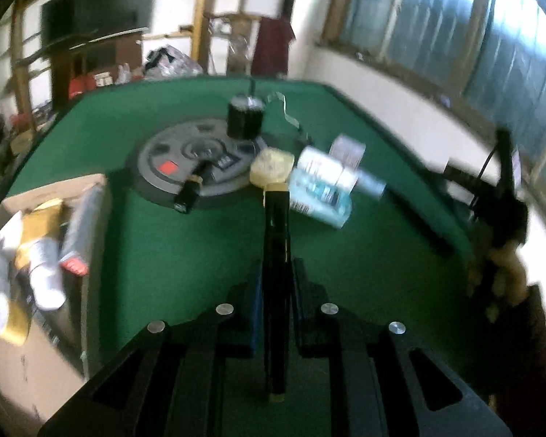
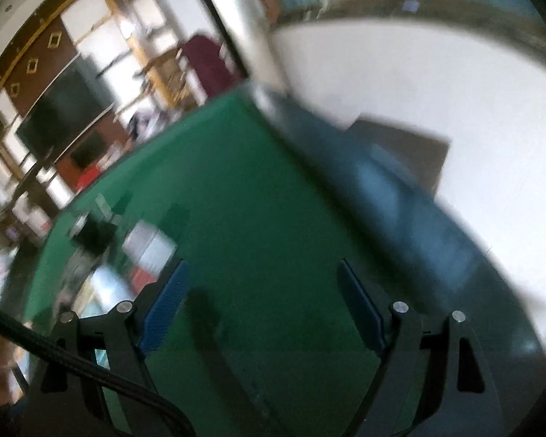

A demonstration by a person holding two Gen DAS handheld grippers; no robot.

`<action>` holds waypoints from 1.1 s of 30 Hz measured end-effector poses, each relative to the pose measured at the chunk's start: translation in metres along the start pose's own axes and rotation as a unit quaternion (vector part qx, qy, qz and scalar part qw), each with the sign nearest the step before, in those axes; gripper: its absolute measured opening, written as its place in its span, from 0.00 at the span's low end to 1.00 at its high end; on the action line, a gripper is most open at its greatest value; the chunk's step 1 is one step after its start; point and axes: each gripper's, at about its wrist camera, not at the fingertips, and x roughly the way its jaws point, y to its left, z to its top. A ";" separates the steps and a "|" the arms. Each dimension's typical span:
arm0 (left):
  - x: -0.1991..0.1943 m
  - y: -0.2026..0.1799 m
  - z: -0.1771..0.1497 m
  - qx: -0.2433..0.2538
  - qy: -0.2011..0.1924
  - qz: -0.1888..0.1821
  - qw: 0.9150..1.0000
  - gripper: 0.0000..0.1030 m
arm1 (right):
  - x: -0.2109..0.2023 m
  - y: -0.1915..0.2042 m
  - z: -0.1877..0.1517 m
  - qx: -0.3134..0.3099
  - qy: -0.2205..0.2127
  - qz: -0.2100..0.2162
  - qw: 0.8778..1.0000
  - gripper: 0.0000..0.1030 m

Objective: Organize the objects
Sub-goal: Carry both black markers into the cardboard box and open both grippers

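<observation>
Left fingers (image 1: pixel 276 273) clamp a black tube (image 1: pixel 276 255) over green tabletop (image 1: pixel 185 247); right fingers (image 2: pixel 262 306) wide, seemingly empty.

Right wrist view motion-blurred; table-edge clutter (image 2: pixel 102 255) unreadable; box (image 1: pixel 36 240) cut off.

Bench (image 1: pixel 171 255) is carrying 1 weight plate (image 1: pixel 185 167), 1 cardboard box (image 1: pixel 36 225), 2 black-gold tubes (image 1: pixel 276 255) (image 1: pixel 193 191), 1 black cyl. jar (image 1: pixel 244 118), approx. 3 pkgs (image 1: pixel 322 185).
</observation>
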 end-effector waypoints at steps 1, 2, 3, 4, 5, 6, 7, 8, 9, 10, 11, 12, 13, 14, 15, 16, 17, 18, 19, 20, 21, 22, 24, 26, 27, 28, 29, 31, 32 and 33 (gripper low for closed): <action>-0.012 -0.002 -0.003 -0.001 -0.014 0.004 1.000 0.11 | 0.000 0.002 -0.004 -0.014 0.018 0.004 1.000 0.81; -0.019 -0.003 -0.005 -0.001 -0.023 0.008 1.000 0.11 | -0.001 0.008 -0.011 -0.048 0.038 0.000 0.998 0.81; -0.027 -0.004 -0.008 -0.001 -0.030 0.011 0.999 0.11 | -0.002 0.012 -0.015 -0.070 0.048 -0.007 0.996 0.80; -0.032 -0.005 -0.011 0.000 -0.035 0.013 0.999 0.11 | -0.001 0.017 -0.021 -0.100 0.061 -0.018 0.993 0.79; -0.036 -0.005 -0.013 0.001 -0.038 0.016 0.999 0.11 | 0.000 0.019 -0.026 -0.120 0.072 -0.029 0.990 0.73; -0.039 -0.005 -0.015 0.002 -0.037 0.018 0.999 0.11 | 0.001 0.020 -0.030 -0.132 0.080 -0.039 0.987 0.68; -0.042 -0.005 -0.017 0.002 -0.038 0.017 0.999 0.11 | 0.002 0.021 -0.033 -0.146 0.080 -0.050 0.985 0.62; -0.044 -0.005 -0.018 0.002 -0.039 0.017 0.999 0.11 | 0.003 0.023 -0.036 -0.160 0.077 -0.061 0.982 0.52; -0.046 -0.003 -0.019 -0.001 -0.039 0.018 0.999 0.11 | 0.003 0.026 -0.037 -0.171 0.074 -0.073 0.980 0.32; -0.049 -0.001 -0.020 -0.004 -0.041 0.016 0.999 0.11 | 0.004 0.028 -0.037 -0.181 0.073 -0.081 0.977 0.22; -0.052 0.000 -0.021 -0.006 -0.045 0.014 0.999 0.11 | 0.005 0.031 -0.039 -0.189 0.072 -0.084 0.976 0.13; -0.057 0.001 -0.023 -0.008 -0.052 0.015 0.999 0.11 | 0.005 0.035 -0.039 -0.190 0.074 -0.081 0.976 0.12; -0.064 0.004 -0.024 -0.010 -0.059 0.015 0.998 0.11 | 0.005 0.036 -0.040 -0.191 0.075 -0.080 0.976 0.12; -0.071 0.008 -0.025 -0.013 -0.067 0.013 0.998 0.11 | 0.002 0.036 -0.043 -0.190 0.075 -0.077 0.976 0.12; -0.075 0.013 -0.026 -0.016 -0.074 0.011 0.997 0.11 | -0.001 0.036 -0.045 -0.186 0.074 -0.072 0.977 0.12; -0.083 0.018 -0.027 -0.020 -0.083 0.009 0.996 0.11 | -0.003 0.037 -0.047 -0.179 0.075 -0.062 0.979 0.12; -0.088 0.023 -0.027 -0.024 -0.088 0.006 0.996 0.11 | -0.007 0.037 -0.049 -0.170 0.077 -0.049 0.981 0.12; -0.095 0.030 -0.028 -0.031 -0.095 0.000 0.995 0.12 | -0.011 0.040 -0.051 -0.163 0.078 -0.038 0.983 0.12; -0.102 0.036 -0.028 -0.037 -0.101 -0.005 0.994 0.12 | -0.019 0.042 -0.053 -0.154 0.078 -0.021 0.985 0.12; -0.108 0.042 -0.029 -0.040 -0.107 -0.011 0.993 0.12 | -0.026 0.044 -0.056 -0.144 0.080 -0.001 0.986 0.12; -0.116 0.048 -0.031 -0.040 -0.113 -0.014 0.993 0.12 | -0.032 0.046 -0.057 -0.135 0.083 0.018 0.987 0.12; -0.124 0.055 -0.032 -0.039 -0.121 -0.013 0.992 0.12 | -0.041 0.051 -0.059 -0.124 0.088 0.048 0.987 0.12; -0.137 0.068 -0.036 -0.039 -0.134 -0.011 0.990 0.12 | -0.050 0.067 -0.063 -0.117 0.095 0.089 0.985 0.12; -0.148 0.083 -0.040 -0.044 -0.144 -0.010 0.989 0.12 | -0.060 0.086 -0.072 -0.116 0.106 0.133 0.979 0.12; -0.154 0.092 -0.043 -0.048 -0.146 -0.008 0.988 0.12 | -0.064 0.099 -0.076 -0.117 0.111 0.155 0.975 0.12; -0.158 0.102 -0.044 -0.052 -0.145 -0.007 0.988 0.12 | -0.065 0.111 -0.079 -0.119 0.117 0.171 0.971 0.12; -0.160 0.109 -0.046 -0.055 -0.143 -0.006 0.988 0.12 | -0.067 0.129 -0.083 -0.120 0.128 0.197 0.965 0.12; -0.164 0.127 -0.051 -0.060 -0.134 -0.001 0.989 0.12 | -0.066 0.164 -0.093 -0.128 0.145 0.234 0.953 0.12; -0.166 0.133 -0.052 -0.060 -0.131 0.002 0.990 0.12 | -0.065 0.182 -0.098 -0.133 0.153 0.253 0.946 0.12; -0.168 0.142 -0.054 -0.061 -0.125 0.008 0.990 0.12 | -0.064 0.195 -0.104 -0.137 0.160 0.266 0.941 0.12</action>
